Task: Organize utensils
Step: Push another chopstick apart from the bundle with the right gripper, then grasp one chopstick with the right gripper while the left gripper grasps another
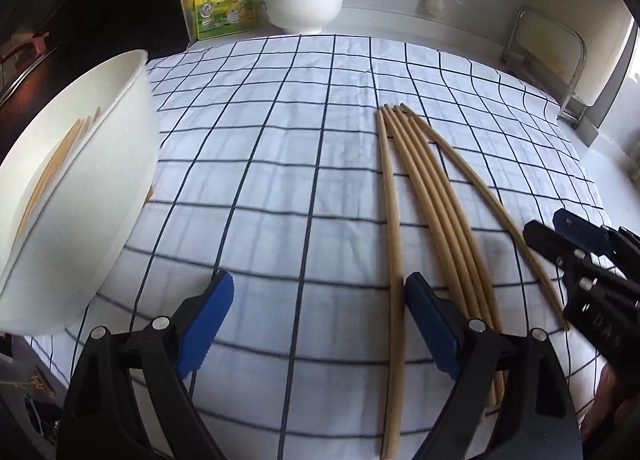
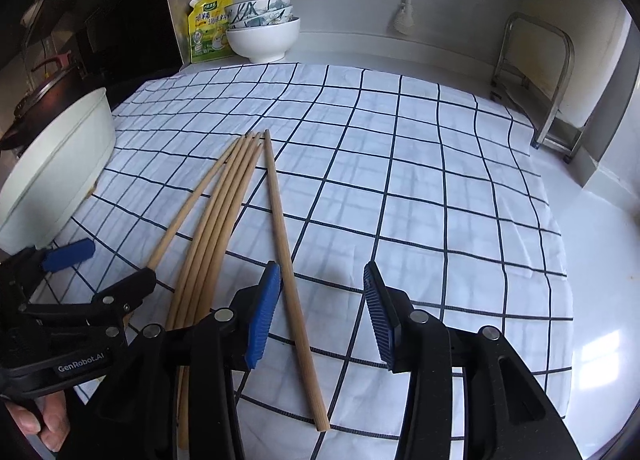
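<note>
Several wooden chopsticks lie fanned on a checked cloth [image 1: 280, 164]. My left gripper [image 1: 320, 324] is open wide just above the cloth. The leftmost chopstick [image 1: 394, 260] lies between its jaws, close to the right pad, and the bundle [image 1: 440, 220] lies outside that finger. My right gripper [image 2: 322, 312] is open too. The rightmost chopstick [image 2: 288, 260] runs between its jaws beside the left pad, not pinched. A white tub [image 1: 80, 188] stands at the left with chopsticks [image 1: 52, 168] inside. Each gripper shows in the other's view: the right gripper [image 1: 560, 232] and the left gripper [image 2: 104, 268].
A yellow pouch [image 2: 210, 26] and stacked bowls [image 2: 264, 36] stand at the back wall. A metal rack [image 2: 536, 76] is at the back right. A dark pot [image 2: 44, 100] sits behind the tub. Bare white counter [image 2: 600, 260] runs along the cloth's right.
</note>
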`<state>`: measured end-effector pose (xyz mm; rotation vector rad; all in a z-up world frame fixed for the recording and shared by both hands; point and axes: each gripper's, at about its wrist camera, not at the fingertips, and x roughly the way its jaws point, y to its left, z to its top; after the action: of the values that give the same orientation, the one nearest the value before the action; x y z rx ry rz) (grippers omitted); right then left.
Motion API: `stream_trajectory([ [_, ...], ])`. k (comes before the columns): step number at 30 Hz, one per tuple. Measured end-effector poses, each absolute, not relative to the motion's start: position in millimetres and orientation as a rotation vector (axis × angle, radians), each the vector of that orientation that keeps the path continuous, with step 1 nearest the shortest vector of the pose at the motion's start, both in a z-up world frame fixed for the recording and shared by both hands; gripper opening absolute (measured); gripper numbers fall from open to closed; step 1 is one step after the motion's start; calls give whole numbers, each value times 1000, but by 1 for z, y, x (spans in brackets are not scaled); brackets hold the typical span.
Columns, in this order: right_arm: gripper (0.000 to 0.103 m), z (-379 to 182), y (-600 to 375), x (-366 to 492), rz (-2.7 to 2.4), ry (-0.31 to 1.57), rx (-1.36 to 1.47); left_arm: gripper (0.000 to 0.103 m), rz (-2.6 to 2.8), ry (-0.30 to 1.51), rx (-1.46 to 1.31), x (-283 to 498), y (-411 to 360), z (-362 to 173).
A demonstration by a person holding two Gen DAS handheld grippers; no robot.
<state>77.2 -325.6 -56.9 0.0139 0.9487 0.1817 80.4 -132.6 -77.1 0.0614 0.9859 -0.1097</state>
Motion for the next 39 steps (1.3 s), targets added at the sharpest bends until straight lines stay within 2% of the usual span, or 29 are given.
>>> stream_trajectory([
  [7,42,-64,-314,90,173,971,-33,86,-104,978,47,97,-133,-78],
  [12,41,-67,-310,95,177,965,-40,79,-105,966,55,101,-137,-77],
  [13,40,-67,-309,95,183,962,-46,73,-113,960,59,101,-138,-77],
  [15,27,-68,-306,95,207,960,-43,62,-130,952,67,100,-142,-75],
  [16,24,-67,-304,95,221,959,-40,54,-136,950,70,100,-143,-74],
  [18,8,-67,-301,94,234,957,-52,37,-157,951,72,99,-146,-73],
  [20,6,-66,-300,93,233,957,-56,8,-185,962,75,99,-149,-71],
  [28,6,-60,-328,88,228,945,136,7,-254,1008,10,95,-136,-64],
  [39,6,-12,-301,72,285,868,243,7,-290,903,-80,73,-81,-4],
])
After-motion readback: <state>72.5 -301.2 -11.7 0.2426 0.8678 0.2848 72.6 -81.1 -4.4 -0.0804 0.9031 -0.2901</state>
